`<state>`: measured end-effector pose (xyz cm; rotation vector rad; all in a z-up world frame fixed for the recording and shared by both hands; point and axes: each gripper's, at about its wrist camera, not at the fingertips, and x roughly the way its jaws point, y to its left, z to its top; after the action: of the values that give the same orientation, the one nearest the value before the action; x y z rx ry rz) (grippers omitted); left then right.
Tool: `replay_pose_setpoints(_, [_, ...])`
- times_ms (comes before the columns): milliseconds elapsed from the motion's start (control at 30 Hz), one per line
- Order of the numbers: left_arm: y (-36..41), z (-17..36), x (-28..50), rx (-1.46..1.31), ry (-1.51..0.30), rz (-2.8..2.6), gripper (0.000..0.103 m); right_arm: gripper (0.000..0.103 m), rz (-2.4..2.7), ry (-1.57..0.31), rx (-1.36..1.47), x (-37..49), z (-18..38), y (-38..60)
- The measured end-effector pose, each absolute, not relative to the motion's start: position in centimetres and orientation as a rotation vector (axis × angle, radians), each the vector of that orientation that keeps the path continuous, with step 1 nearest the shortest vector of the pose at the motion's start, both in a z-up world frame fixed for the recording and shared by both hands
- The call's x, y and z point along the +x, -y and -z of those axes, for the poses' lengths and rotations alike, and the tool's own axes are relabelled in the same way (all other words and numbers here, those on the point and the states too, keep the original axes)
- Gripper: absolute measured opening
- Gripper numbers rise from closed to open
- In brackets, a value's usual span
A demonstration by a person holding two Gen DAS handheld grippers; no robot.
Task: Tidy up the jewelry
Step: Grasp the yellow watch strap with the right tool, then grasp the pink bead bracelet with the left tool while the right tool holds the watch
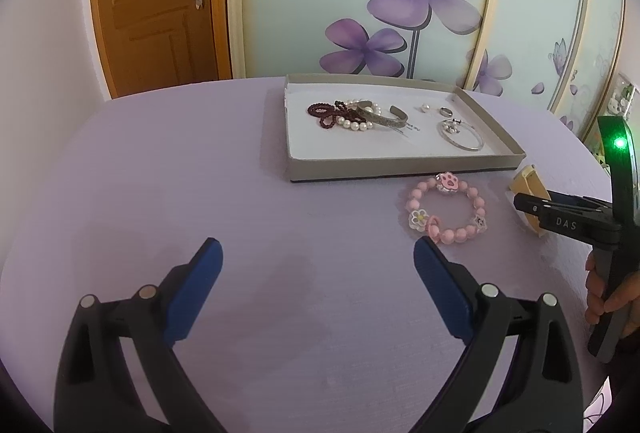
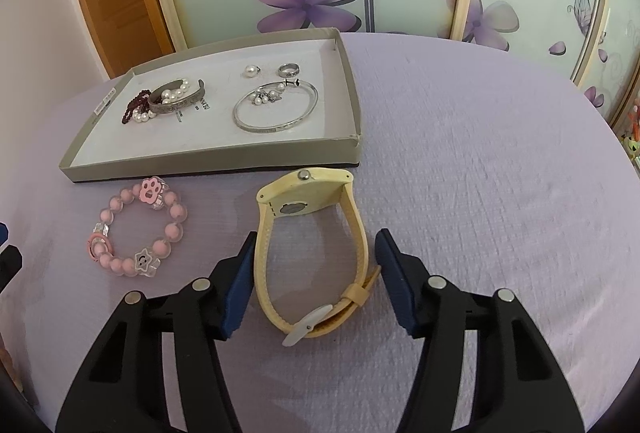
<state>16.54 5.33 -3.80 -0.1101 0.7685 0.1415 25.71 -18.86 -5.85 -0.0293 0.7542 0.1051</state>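
Observation:
A cream-yellow wristwatch [image 2: 304, 193] stands on its edge on the lilac tablecloth, its strap looped toward me. My right gripper [image 2: 318, 249] is open around that strap: the left pad sits right against it, the right pad stands a little apart. A pink bead bracelet [image 2: 176, 211] with paw and star charms lies to the left of the watch. In the left wrist view the same bracelet [image 1: 448, 182] lies just beyond the right fingertip of my left gripper [image 1: 318, 253], which is open and empty above the cloth.
A shallow grey cardboard tray [image 2: 208, 157] behind the watch holds a silver bangle [image 2: 276, 129], a silver cuff [image 2: 180, 101], pearls, dark red beads [image 2: 132, 109] and a ring [image 2: 289, 70]. A hand [image 1: 604, 297] grips the right tool. A wardrobe and a wooden door stand behind the table.

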Motion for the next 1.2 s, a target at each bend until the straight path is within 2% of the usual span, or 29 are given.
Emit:
replay_pose_setpoints(100, [-5.1, 3.9, 16.6, -0.110, -0.771, -0.136, 0.096, 0.053, -0.107, -0.756, -0.024, 25.6, 5.8, 18.9])
replay_pose_setpoints(167, [-4.9, 3.9, 16.7, -0.109, -0.773, -0.131, 0.096, 0.048, -0.111, -0.757, -0.020, 25.6, 5.8, 18.9])
replay_pose_setpoints(233, [-4.7, 4.0, 16.8, -0.108, -0.776, -0.126, 0.096, 0.036, -0.123, -0.755, -0.010, 25.4, 5.7, 18.9])
replay_pose_setpoints(300, [-4.4, 4.0, 17.0, -0.107, -0.778, -0.119, 0.096, 0.033, -0.147, -0.755, 0.021, 25.2, 5.6, 19.2])
replay_pose_setpoints(767, [-2.4, 4.2, 19.0, -0.084, -0.809, -0.078, 0.095, 0.032, -0.191, -0.696, 0.049, 23.6, 3.7, 19.1])
replay_pose_setpoints(900, [-1.7, 4.3, 20.4, -0.111, -0.828, -0.045, 0.086, 0.032, -0.193, -0.690, 0.048, 23.3, 3.5, 19.3])
replay_pose_setpoints(967, [-1.3, 4.6, 21.1, -0.112, -0.840, -0.038, 0.076, 0.032, -0.191, -0.686, 0.051, 23.2, 3.4, 19.5])
replay_pose_setpoints(1200, [0.5, 6.1, 23.6, -0.090, -0.888, -0.019, 0.061, 0.032, -0.193, -0.688, 0.052, 23.2, 3.4, 20.1])
